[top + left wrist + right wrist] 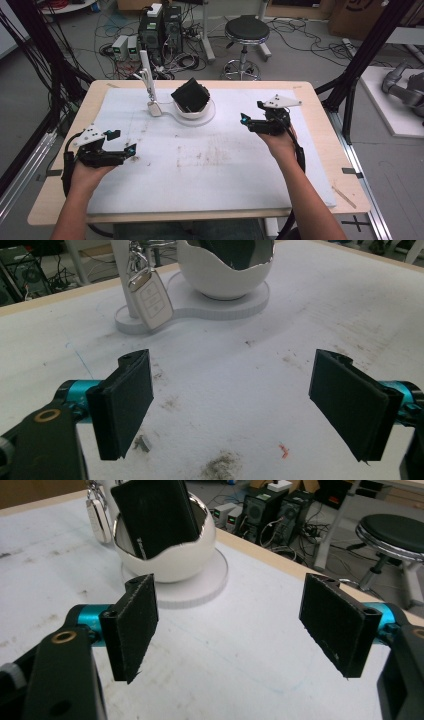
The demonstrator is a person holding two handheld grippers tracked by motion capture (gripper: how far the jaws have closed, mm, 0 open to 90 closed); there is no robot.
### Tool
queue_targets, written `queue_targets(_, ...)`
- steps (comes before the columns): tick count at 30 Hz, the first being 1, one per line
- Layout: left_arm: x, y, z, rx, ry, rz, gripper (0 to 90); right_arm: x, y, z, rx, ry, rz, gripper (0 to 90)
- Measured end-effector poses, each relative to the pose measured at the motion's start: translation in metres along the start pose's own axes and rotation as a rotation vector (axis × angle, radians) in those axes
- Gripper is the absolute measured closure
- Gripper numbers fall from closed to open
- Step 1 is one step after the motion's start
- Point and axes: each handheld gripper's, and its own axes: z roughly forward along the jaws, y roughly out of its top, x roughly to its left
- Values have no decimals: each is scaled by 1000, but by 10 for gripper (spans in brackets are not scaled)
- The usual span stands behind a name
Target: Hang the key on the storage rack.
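Currently on the counter (pixel 310 150), white mat over a wooden top:

Item 1. White egg-shaped bowl (pixel 196 111) on a round white base, far centre of the mat. A black wallet (pixel 190 94) stands tilted inside it, its upper part rising above the jagged rim. In the right gripper view the wallet (pixel 157 515) fills the bowl's (pixel 175 562) opening.

Item 2. White post (pixel 148 80) on the same base, just left of the bowl. A white car key fob (pixel 150 297) hangs from it, low, close to the base plate.

Item 3. Left gripper (pixel 131 148), near left of the mat, well apart from the stand. Jaws wide apart, nothing between them; in its own view the left gripper (pixel 235 405) points toward the fob and bowl.

Item 4. Right gripper (pixel 243 118), right of the bowl and nearer to it than the other. Jaws likewise spread and empty; in its own view the right gripper (pixel 232 630) faces the bowl and wallet.

Status, as judged: nothing is grasped. Wallet sits in the bowl and fob hangs on the post, both untouched. The work appears to be at its very start, with approach, closing and lifting all left to do. Which item goes first cannot be told.
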Motion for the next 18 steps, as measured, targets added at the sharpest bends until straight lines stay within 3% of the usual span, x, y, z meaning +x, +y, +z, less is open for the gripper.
queue_targets(2,0,0,0,0,-1,2,178,-1,-5,-1,0,1,13,234)
queue_targets(8,1,0,1,-4,-2,-1,178,-13,-43,-7,23,-19,86,215)
queue_targets(18,0,-1,6,11,-7,7,178,-22,-60,-13,27,-44,122,209)
